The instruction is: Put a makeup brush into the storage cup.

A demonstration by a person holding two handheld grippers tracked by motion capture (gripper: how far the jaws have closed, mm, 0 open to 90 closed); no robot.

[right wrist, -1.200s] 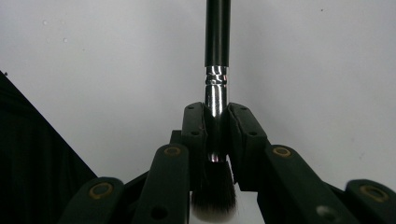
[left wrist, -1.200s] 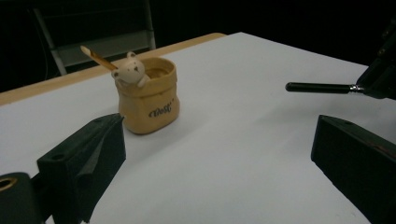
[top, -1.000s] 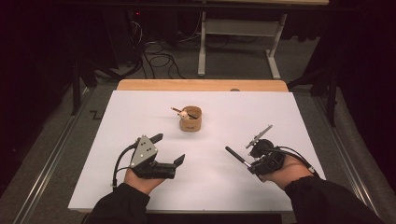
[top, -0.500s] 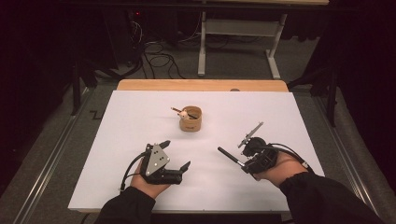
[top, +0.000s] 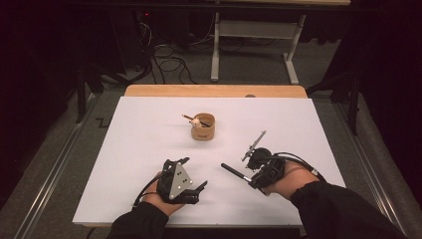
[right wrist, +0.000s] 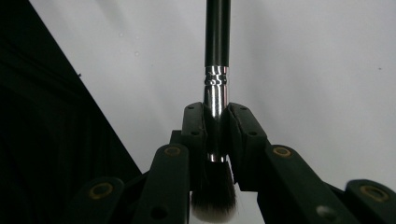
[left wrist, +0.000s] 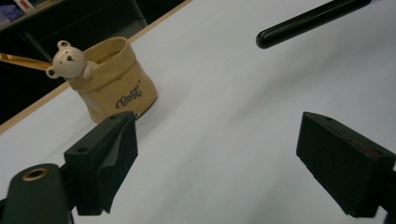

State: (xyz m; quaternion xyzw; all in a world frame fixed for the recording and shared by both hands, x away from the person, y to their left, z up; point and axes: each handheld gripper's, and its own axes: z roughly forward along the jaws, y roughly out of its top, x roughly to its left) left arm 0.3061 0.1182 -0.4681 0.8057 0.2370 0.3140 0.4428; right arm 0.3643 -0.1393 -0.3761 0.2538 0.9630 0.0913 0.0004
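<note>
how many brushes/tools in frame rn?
2. A black-handled makeup brush is clamped in the right tongs; a gold-handled tool sticks out of the tan bear-trimmed fabric pot. More may sit hidden inside the pot.

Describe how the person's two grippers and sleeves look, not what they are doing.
Both grippers are black. The left gripper carries a grey three-cornered plate with small dark dots, and its jaws end in blocky black pads. The right gripper has slim linked arms with brass-coloured rivets, seen in its own view. A thin black cable loops from each. Both sleeves are dark.
</note>
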